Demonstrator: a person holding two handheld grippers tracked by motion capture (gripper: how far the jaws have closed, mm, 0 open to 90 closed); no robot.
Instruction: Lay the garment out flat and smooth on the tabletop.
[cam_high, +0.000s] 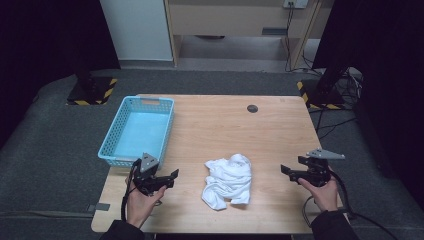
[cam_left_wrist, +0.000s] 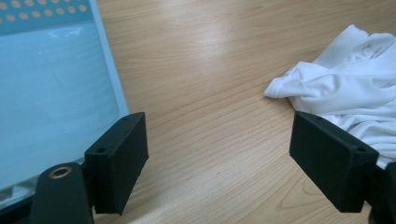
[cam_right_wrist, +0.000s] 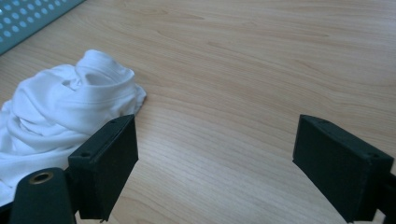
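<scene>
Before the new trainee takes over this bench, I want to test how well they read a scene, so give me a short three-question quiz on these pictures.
1. True or false: the white cloth lies inside the basket.
2. Which gripper is nearer the basket: A) left gripper B) right gripper C) both equally?
3. Fill in: both grippers' jaws stand ____ with nothing between them.

Key
1. False: it lies crumpled on the table, between the two grippers.
2. A: it sits just off the basket's near corner.
3. Open: in both gripper views bare wood shows between the jaws.
</scene>
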